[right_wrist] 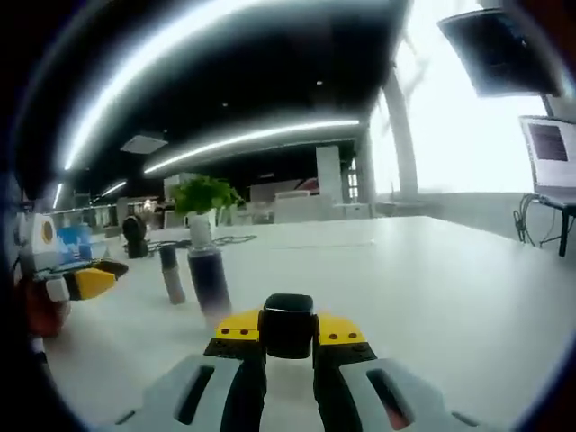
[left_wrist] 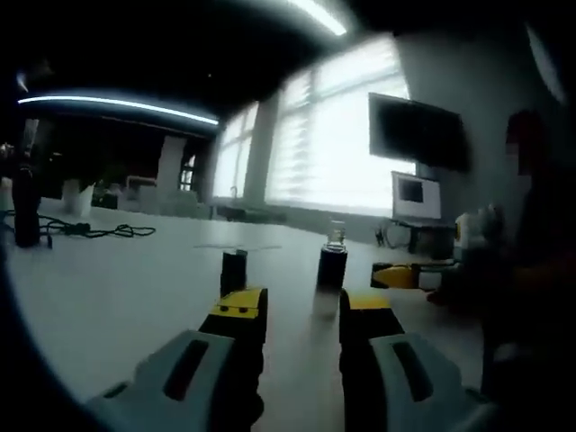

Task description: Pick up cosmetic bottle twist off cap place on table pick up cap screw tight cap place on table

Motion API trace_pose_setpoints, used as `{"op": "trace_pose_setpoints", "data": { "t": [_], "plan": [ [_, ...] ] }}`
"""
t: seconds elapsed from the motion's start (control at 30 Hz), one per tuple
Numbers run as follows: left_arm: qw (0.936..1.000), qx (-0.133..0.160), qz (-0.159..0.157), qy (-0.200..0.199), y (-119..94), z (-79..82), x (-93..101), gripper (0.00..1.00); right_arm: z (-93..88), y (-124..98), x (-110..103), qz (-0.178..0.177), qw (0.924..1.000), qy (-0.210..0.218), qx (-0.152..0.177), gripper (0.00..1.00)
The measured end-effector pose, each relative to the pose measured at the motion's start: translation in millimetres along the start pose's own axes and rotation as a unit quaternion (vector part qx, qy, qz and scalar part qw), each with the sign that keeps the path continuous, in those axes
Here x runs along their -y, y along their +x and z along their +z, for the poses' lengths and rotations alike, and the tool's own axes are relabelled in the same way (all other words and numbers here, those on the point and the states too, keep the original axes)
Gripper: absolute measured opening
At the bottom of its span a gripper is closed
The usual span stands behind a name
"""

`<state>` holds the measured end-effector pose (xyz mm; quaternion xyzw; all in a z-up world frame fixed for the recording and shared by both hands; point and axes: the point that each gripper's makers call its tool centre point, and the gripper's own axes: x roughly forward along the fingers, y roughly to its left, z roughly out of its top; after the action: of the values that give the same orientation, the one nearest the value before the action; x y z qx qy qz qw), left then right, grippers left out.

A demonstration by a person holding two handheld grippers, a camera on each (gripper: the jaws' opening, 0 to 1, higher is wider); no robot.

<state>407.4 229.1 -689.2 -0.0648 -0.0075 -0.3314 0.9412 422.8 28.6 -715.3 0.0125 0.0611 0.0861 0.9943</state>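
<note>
Looks like we've got the cap off already: our right hand-held gripper point(right_wrist: 288, 335) is pinching the black cap point(right_wrist: 288, 324), while the open bottle point(left_wrist: 332, 258) stands on the bench point(left_wrist: 117, 288). Screwing it back on is left. Our left hand-held gripper point(left_wrist: 301, 315) is spread and empty, bottle just ahead of it.

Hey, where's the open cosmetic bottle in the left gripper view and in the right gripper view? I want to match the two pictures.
Left gripper view: the cosmetic bottle stands on the table, just right of centre, above the gap between the jaws.
Right gripper view: the cosmetic bottle stands left of centre, up and left of the black cap clamped in the jaws.
Shared landmark: the smaller dark cylinder, just left of the bottle in both views.
</note>
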Motion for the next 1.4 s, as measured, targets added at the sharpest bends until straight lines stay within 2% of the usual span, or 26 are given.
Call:
{"op": "trace_pose_setpoints", "data": {
  "t": [0.1,0.17,0.27,0.43,0.57,0.8,0.97,1.17,1.4],
  "plan": [
    [0.9999,0.012,0.001,0.007,-4,6.4,-0.7,0.22,-3.4,1,-3,-0.003,0.9997,-0.022,-0.008,0.13],
    [0.9996,0.003,-0.005,0.026,-3,3.2,-0.3,0.22,-4.5,2,-2,-0.004,0.9996,-0.023,-0.012,0.13],
    [0.9998,0.006,-0.003,0.017,-2,2.9,-1.7,0.22,-6.3,4,2,-0.012,0.9996,-0.018,-0.02,0.13],
    [0.9988,0.007,-0.023,0.043,-3,1.5,10.0,0.22,-9.0,4,2,-0.016,0.9992,-0.024,-0.028,0.13],
    [0.9988,0.01,-0.021,0.044,-3,2.8,9.4,0.22,-11.7,5,2,-0.018,0.999,-0.024,-0.034,0.13],
    [0.9977,0.003,-0.03,0.061,-3,-0.8,15.0,0.21,-25.2,9,-2,-0.008,0.9969,-0.036,-0.069,0.13],
    [0.9981,0.006,-0.025,0.056,-4,0.3,12.4,0.21,-30.6,9,-1,-0.01,0.9962,-0.028,-0.082,0.13],
    [0.9971,0.0,-0.03,0.069,-4,-2.7,15.9,0.21,-30.7,8,-1,-0.009,0.9961,-0.032,-0.081,0.13],
    [0.9973,-0.003,-0.029,0.067,-3,-3.7,14.9,0.21,-30.3,8,-1,-0.007,0.9963,-0.026,-0.081,0.15]
  ]
}}
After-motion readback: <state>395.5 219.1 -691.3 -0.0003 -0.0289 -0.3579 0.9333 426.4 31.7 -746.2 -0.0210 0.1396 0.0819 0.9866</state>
